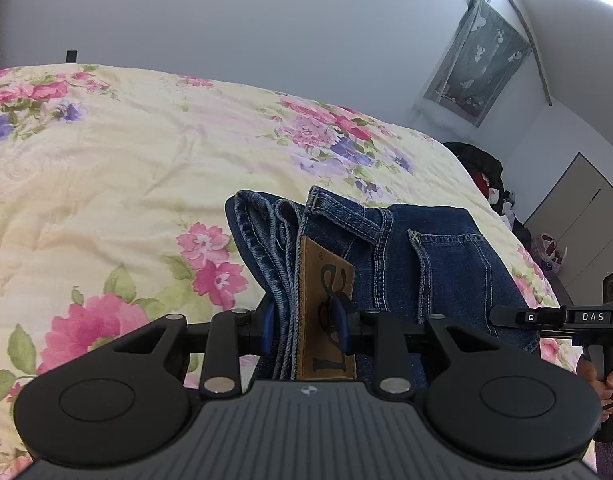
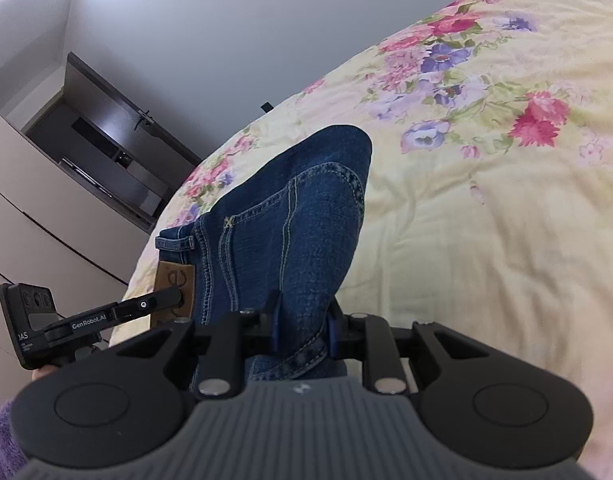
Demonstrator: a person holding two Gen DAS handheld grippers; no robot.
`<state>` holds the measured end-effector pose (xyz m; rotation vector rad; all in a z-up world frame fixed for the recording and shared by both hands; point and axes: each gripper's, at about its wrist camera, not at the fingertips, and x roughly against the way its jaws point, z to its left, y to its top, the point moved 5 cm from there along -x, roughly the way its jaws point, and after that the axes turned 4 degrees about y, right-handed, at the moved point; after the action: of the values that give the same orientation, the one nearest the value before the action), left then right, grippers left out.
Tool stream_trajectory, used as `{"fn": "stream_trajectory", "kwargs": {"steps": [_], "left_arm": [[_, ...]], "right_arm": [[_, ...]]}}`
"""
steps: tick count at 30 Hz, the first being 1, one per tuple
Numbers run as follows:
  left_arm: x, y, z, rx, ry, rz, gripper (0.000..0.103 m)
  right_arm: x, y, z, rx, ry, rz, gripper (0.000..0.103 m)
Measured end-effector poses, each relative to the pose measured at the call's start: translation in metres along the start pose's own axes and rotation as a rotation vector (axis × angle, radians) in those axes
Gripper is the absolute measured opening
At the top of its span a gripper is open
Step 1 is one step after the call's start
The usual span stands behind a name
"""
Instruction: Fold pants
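Folded jeans (image 1: 390, 252) held up over the floral bed (image 1: 106, 168)

Left hand-held gripper (image 1: 304, 326) pinching the waistband at 6 o'clock, right hand-held gripper (image 2: 302, 330) clamped on denim too, both 2 pinching.

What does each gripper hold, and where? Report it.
Both hold the jeans: the left gripper is shut on the waistband at the leather patch; the right gripper pinches a stitched edge beside it.
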<state>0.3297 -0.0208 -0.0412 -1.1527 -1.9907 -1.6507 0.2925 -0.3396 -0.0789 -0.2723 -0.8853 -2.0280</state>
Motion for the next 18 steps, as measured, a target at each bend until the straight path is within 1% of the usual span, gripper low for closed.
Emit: {"fn": "stream_trajectory", "kwargs": {"steps": [7, 11, 15, 18], "left_arm": [[0.052, -0.006, 0.028, -0.025, 0.046, -0.014, 0.033], [0.072, -0.01, 0.049, -0.031, 0.083, -0.015, 0.033], [0.084, -0.018, 0.076, -0.013, 0.1, -0.012, 0.032], [0.084, -0.023, 0.098, 0.005, 0.116, -0.002, 0.032]], "right_arm": [[-0.008, -0.032, 0.046, -0.016, 0.087, -0.004, 0.017], [-0.024, -0.052, 0.068, -0.033, 0.13, 0.007, 0.017], [-0.048, -0.067, 0.087, -0.038, 0.155, 0.035, 0.017], [-0.068, -0.074, 0.099, -0.031, 0.165, 0.056, 0.017]]}}
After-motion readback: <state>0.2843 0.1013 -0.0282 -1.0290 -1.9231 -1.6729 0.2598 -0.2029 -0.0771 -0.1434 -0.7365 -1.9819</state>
